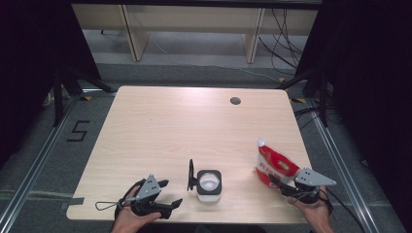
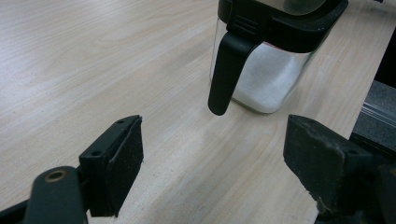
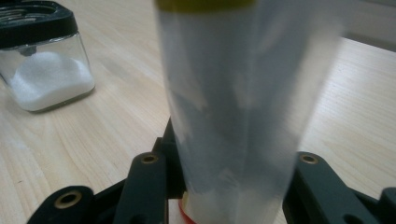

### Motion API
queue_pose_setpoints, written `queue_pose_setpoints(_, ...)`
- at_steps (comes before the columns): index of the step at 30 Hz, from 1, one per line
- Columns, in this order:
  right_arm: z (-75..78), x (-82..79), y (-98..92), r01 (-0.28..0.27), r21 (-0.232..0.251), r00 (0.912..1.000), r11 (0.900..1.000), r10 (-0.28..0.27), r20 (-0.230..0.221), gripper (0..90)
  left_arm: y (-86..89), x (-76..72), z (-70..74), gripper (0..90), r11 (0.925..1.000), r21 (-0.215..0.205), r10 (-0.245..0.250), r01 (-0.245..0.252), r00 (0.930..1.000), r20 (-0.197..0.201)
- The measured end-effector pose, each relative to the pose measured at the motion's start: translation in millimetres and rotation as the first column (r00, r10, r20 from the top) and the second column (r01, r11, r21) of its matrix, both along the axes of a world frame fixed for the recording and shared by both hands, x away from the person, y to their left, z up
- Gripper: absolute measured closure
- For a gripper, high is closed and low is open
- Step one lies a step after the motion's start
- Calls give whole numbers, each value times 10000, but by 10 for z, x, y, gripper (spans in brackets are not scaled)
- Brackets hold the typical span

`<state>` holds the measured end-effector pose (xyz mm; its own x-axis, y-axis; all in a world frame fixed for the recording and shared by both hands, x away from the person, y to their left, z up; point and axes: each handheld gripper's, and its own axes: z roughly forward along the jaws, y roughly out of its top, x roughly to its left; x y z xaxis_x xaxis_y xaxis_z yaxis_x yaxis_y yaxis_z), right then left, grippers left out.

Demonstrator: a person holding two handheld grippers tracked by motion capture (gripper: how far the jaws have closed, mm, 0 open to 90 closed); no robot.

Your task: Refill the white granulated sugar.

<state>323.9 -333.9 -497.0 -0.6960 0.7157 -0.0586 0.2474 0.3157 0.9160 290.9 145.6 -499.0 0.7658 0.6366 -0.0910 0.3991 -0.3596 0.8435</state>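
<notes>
The right hand-held gripper (image 1: 284, 187) is clamped on the lower end of a red-and-white bag (image 1: 275, 164), w/ the bag's long axis running up and away from the jaws toward its spout-like top corner at the far left; in the right gripper view the bag (image 3: 243, 107) stands between the 2 jaws, pads pressed on its sides, partly closed around it. The key relation: the square glass jar (image 1: 209, 185) holding white granules sits left of the bag, near the bench's (image 1: 194, 126) front edge, roughly between the 2 hands and a bit closer to the left one. Its black lid (image 1: 191, 175) is flipped open and stands upright on the jar's left side, so the mouth is clear from the right. In the left gripper view the jar (image 2: 268, 70) is just ahead and to the right of the jaws. The left hand-held gripper (image 1: 167, 194) rests low at the front left, jaws wide apart, holding nothing, pointed toward the jar. Likely next: the right hand carries the bag leftward over the jar mouth and tips it, so the spout end needs to lead; the left hand looks placed to steady the jar. The right forearm enters from the bottom right, wrist angled inward.
</notes>
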Motion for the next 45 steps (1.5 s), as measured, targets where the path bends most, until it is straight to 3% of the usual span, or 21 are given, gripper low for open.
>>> queue_pose_setpoints(3, -6, -7, -30, 188, 386, 9995, 9991, -178, -272, 622, -15, -4, -8, 195, 9999, -163, 49, -48, 10000, 42)
queue_pose_setpoints(4, -3, 15, -52, 96, 203, 9999, 9997, -98, 123, 619, -15, -3, -7, 195, 9999, -147, 42, -41, 10000, 47)
queue_pose_setpoints(5, -6, -7, -36, 203, 426, 9997, 9989, -196, -172, 615, 0, 1, 0, 195, 10000, 49, -50, 50, 10000, 35)
queue_pose_setpoints(12, 12, -19, -46, 483, 448, 9985, 9978, -471, -278, 555, 4, 3, -3, 195, 10000, 26, -22, 22, 10000, 63)
queue_pose_setpoints(14, 23, -29, -36, 490, 654, 9978, 9967, -459, -471, 512, -1, -1, -5, 195, 10000, -44, 29, -29, 10000, -26)
queue_pose_setpoints(16, 40, -34, -35, 543, 535, 9981, 9971, -526, -323, 467, -4, 0, -9, 195, 9999, -96, 45, -45, 10000, 38)
queue_pose_setpoints(18, 52, -81, -18, 970, 829, 9928, 9918, -905, -787, 409, 4, 0, 0, 195, 10000, 16, 53, -53, 10000, 0)
queue_pose_setpoints(22, 99, -147, -33, 1433, 1091, 9873, 9836, -1345, -841, 339, -1, -1, -4, 195, 10000, -42, 48, -48, 10000, -29)
queue_pose_setpoints(23, 112, -152, -43, 1369, 1010, 9895, 9854, -1312, -610, 330, -2, -3, -1, 195, 10000, -8, 68, -68, 10000, -4)
queue_pose_setpoints(24, 134, -198, -39, 1601, 1033, 9846, 9817, -1513, -877, 321, 2, 2, 2, 195, 10000, 39, -21, 21, 10000, 44)
queue_pose_setpoints(25, 142, -200, -56, 1641, 884, 9858, 9825, -1600, -510, 310, 7, 5, 4, 195, 10000, 96, -10, 9, 10000, 78)
queue_pose_setpoints(27, 164, -259, -61, 1925, 798, 9804, 9780, -1883, -572, 294, 7, 2, 4, 195, 10000, 26, 52, -52, 10000, 14)
queue_pose_setpoints(30, 171, -366, -61, 2294, 922, 9699, 9690, -2196, -1054, 278, 12, 6, 10, 195, 10000, 43, -23, 23, 9999, 113)
queue_pose_setpoints(31, 165, -366, -90, 2265, 616, 9724, 9721, -2220, -721, 276, 13, 6, 11, 195, 10000, 47, -25, 24, 9999, 115)
queue_pose_setpoints(34, 142, -435, -98, 2543, 397, 9625, 9663, -2489, -1076, 264, 13, 3, 12, 195, 9999, 54, 84, -85, 10000, 48)
queue_pose_setpoints(39, 129, -529, -46, 2601, 203, 9584, 9654, -2556, -1271, 262, 12, 4, 11, 195, 10000, 0, 82, -82, 10000, 9)
queue_pose_setpoints(40, 128, -561, -24, 2696, 134, 9507, 9629, -2639, -1629, 262, 13, 2, 12, 195, 10000, -11, 85, -85, 10000, 2)
queue_pose_setpoints(41, 119, -564, -20, 2657, 58, 9540, 9640, -2620, -1456, 262, 13, 5, 10, 195, 10000, -59, 42, -42, 10000, -7)
queue_pose_setpoints(42, 118, -595, 6, 2791, 162, 9465, 9601, -2722, -1734, 262, 4, 2, 7, 195, 9998, -191, 115, -115, 9999, -23)
queue_pose_setpoints(44, 122, -610, -4, 2740, 93, 9511, 9617, -2695, -1506, 262, 16, 9, 11, 195, 10000, -58, 67, -67, 10000, 12)
queue_pose_setpoints(45, 133, -658, 22, 3045, 202, 9372, 9523, -2957, -1852, 262, 16, 10, 10, 195, 10000, -62, 62, -62, 10000, 12)
